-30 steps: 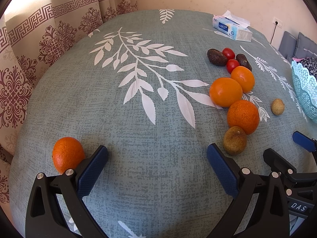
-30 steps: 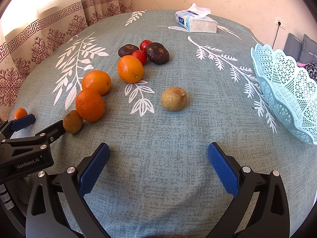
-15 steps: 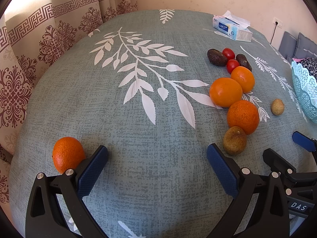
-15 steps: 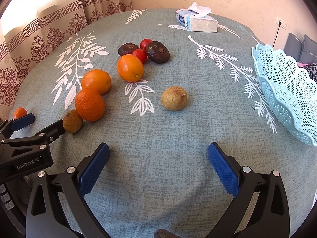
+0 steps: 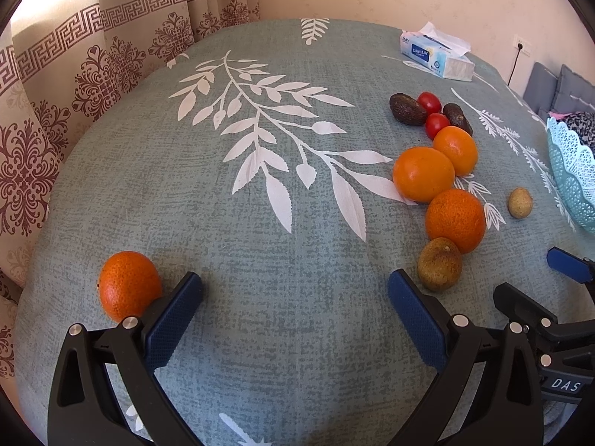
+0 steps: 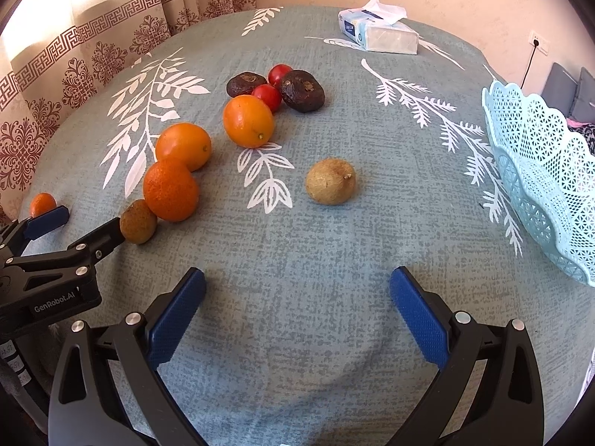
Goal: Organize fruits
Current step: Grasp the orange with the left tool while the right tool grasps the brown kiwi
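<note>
Fruits lie on a teal leaf-print tablecloth. Three oranges [image 6: 245, 120] sit in a curved row with two red tomatoes [image 6: 267, 96] and two dark avocados [image 6: 302, 90] behind them. A brown fruit [image 6: 330, 181] lies alone mid-table, and another brown fruit [image 5: 439, 263] lies by the nearest orange. A lone orange [image 5: 128, 285] sits just left of my left gripper [image 5: 295, 310], which is open and empty. My right gripper [image 6: 297, 306] is open and empty, short of the lone brown fruit. A light blue lattice basket [image 6: 543, 182] stands at the right.
A tissue pack [image 6: 379, 31] lies at the table's far side. Patterned curtains [image 5: 55, 93] hang along the left. The left gripper's body shows in the right wrist view [image 6: 48, 260] at the left edge. A grey cushion [image 5: 557, 89] lies beyond the table at right.
Almost nothing has changed. The right wrist view has shifted slightly; both grippers stay open and the fruits have not moved.
</note>
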The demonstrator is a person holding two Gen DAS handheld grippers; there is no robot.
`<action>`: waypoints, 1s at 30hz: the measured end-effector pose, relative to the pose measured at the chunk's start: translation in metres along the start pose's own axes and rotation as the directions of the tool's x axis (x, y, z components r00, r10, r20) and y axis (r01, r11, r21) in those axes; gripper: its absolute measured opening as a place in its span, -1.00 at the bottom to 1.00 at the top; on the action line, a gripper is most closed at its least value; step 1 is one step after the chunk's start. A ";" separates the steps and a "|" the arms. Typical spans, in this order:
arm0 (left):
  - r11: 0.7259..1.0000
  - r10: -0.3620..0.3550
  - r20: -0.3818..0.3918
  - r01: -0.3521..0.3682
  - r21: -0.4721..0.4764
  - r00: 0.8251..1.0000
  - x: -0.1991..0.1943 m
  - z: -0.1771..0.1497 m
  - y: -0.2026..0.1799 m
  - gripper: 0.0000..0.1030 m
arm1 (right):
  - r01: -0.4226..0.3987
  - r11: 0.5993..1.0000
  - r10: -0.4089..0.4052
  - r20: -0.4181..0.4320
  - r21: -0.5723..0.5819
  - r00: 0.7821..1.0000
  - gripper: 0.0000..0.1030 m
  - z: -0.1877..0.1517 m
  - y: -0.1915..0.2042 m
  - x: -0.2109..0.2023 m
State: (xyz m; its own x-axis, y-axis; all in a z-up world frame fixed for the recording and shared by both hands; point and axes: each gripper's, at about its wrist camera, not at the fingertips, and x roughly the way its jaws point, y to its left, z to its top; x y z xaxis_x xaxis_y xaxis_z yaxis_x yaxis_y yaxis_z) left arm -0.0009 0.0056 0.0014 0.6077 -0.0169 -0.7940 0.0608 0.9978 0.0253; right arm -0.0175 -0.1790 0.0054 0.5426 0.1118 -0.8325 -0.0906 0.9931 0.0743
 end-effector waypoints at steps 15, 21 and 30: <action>0.974 -0.212 0.137 0.220 -0.052 0.968 -0.043 -0.020 0.039 0.89 | -0.142 0.988 0.138 0.067 0.054 0.988 0.96 -0.002 -0.015 -0.013; 0.980 -0.156 0.166 0.173 -0.095 0.974 -0.057 -0.016 0.065 0.89 | -0.152 0.987 0.148 0.085 0.047 0.985 0.96 -0.001 -0.014 -0.017; 0.983 -0.105 0.178 0.130 -0.133 0.978 -0.060 -0.012 0.096 0.86 | -0.192 0.980 0.184 0.123 0.050 0.975 0.96 -0.002 -0.015 -0.026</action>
State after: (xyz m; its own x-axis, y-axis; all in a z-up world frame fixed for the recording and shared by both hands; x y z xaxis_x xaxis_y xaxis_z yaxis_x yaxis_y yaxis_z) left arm -0.0413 0.1036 0.0443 0.7291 -0.1328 -0.6714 0.0331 0.9867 -0.1592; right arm -0.0318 -0.1965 0.0245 0.6150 0.2966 -0.7306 -0.1512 0.9537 0.2598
